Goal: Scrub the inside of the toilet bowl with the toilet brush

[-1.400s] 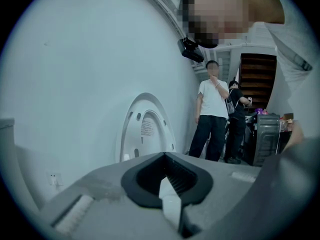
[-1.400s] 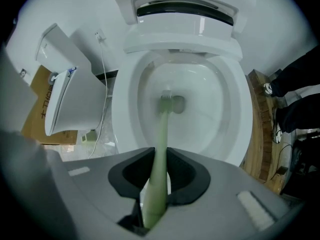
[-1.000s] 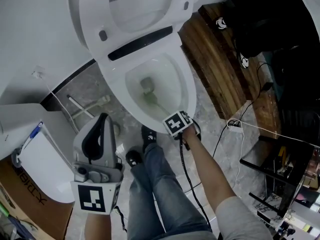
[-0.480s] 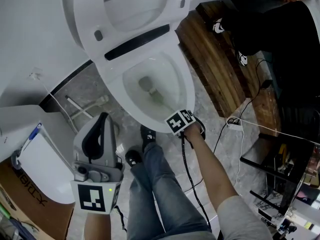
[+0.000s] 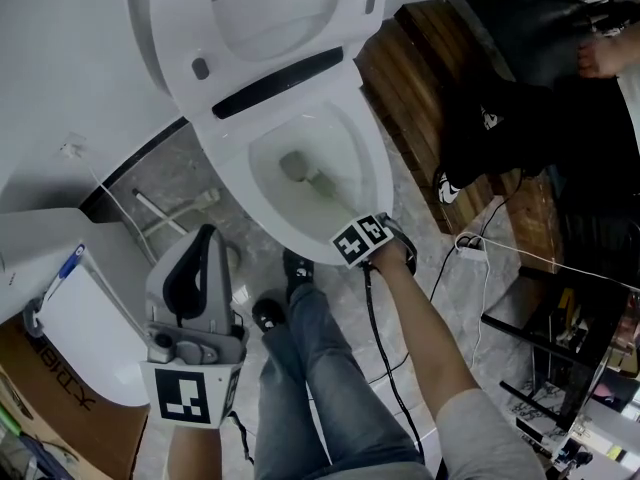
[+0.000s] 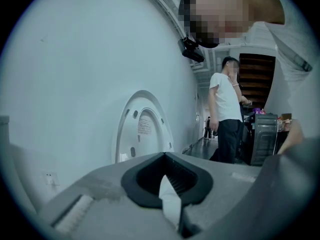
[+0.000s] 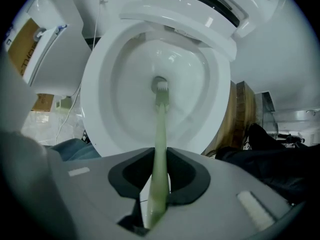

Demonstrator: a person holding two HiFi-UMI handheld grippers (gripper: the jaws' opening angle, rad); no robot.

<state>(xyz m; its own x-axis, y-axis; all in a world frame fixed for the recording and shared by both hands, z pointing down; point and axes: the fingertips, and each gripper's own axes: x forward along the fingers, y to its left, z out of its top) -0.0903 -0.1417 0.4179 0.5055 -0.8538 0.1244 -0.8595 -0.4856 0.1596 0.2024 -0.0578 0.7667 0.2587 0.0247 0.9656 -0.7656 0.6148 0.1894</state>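
Note:
The white toilet bowl [image 5: 372, 173] stands open in the middle of the head view. A pale green toilet brush [image 5: 318, 181] reaches into it, its head beside the drain hole. My right gripper [image 5: 352, 230] is at the bowl's near rim, shut on the brush handle [image 7: 160, 144]. In the right gripper view the brush head [image 7: 160, 87] sits at the drain, low in the bowl [image 7: 100, 84]. My left gripper [image 5: 196, 280] is held off to the lower left, away from the toilet, shut with nothing in it. The left gripper [image 6: 167, 184] points at the raised lid [image 6: 142, 129].
The lid and seat [image 5: 260, 28] are tipped up against the wall. Wooden boards [image 5: 420, 98] lie to the right, with a person in black [image 5: 500, 118] and a cable [image 5: 468, 248] on the floor. A white container [image 5: 80, 338] stands at left. The holder's own legs [image 5: 320, 368] are below the bowl.
The brush head has swept up and to the right inside the bowl, and my right gripper shifted slightly right. The person in black moved lower at the right. My left gripper stayed still.

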